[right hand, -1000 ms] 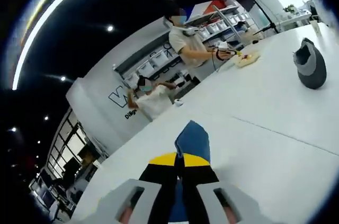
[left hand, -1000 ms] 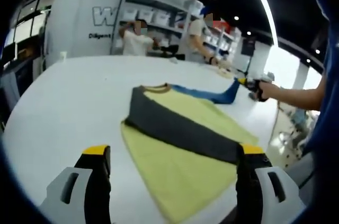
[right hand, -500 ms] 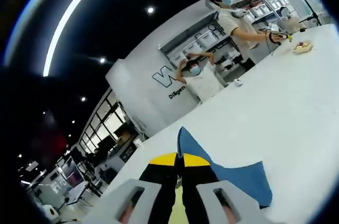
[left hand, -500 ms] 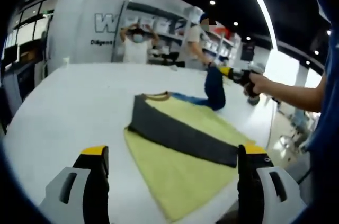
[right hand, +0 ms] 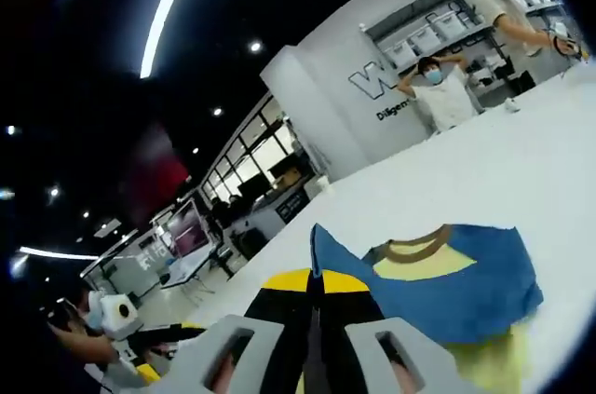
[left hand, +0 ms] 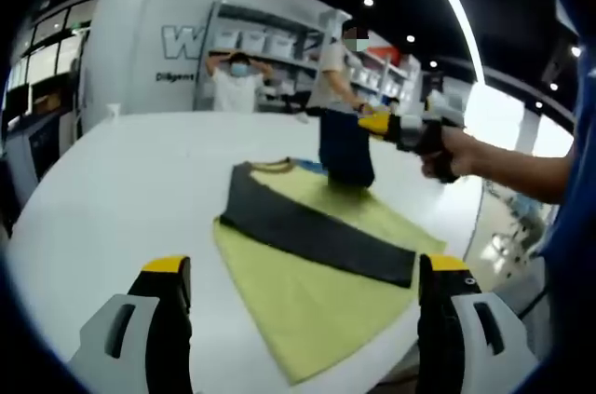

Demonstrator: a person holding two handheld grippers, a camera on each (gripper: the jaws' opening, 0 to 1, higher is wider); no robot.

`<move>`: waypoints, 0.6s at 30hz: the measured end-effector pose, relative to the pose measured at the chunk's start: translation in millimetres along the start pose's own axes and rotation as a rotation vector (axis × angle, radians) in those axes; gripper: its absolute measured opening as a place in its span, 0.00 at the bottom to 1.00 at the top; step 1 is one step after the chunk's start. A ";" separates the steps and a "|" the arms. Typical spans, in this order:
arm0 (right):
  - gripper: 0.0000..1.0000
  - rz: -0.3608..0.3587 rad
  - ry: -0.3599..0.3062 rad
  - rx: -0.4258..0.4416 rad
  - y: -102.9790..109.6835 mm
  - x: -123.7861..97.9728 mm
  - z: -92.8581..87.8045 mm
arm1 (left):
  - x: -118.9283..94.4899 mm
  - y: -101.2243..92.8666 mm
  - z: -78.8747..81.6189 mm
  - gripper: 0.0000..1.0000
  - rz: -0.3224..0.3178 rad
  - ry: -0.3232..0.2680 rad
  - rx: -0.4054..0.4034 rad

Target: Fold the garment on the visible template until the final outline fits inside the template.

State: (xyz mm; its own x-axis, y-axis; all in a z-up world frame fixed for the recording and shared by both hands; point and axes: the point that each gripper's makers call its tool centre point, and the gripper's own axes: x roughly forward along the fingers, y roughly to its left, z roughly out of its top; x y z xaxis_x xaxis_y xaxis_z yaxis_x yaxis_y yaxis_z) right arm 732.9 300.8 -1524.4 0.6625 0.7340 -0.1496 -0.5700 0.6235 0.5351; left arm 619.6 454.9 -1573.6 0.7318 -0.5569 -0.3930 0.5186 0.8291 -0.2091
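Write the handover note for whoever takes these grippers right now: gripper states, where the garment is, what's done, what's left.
Right gripper: shut on the blue sleeve, held up over the shirt.
Left gripper: open, empty, on the near side of the shirt.
Shirt: yellow, flat on the white table, with a dark sleeve already folded across it.
Done: dark sleeve fold.
Left: lay the blue sleeve across the body, then probably fold the body smaller. I can't make out a template outline.
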 end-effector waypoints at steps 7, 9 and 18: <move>0.00 0.150 0.094 0.032 48.5 -2.9 -45.8 | -6.1 -4.7 10.1 0.99 -0.024 -0.034 0.004; 0.00 0.221 0.111 0.059 64.2 -9.5 -52.7 | -9.0 -3.9 10.8 0.99 -0.022 -0.028 0.014; 0.00 0.258 0.176 0.067 74.8 -21.5 -78.5 | -15.0 0.5 9.0 0.99 -0.004 -0.008 0.037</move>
State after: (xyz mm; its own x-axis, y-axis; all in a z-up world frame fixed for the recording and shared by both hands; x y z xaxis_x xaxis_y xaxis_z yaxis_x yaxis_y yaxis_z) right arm 637.8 352.8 -1546.4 0.4029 0.9045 -0.1402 -0.6713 0.3961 0.6265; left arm 612.9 463.2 -1559.8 0.7330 -0.5611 -0.3846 0.5376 0.8242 -0.1779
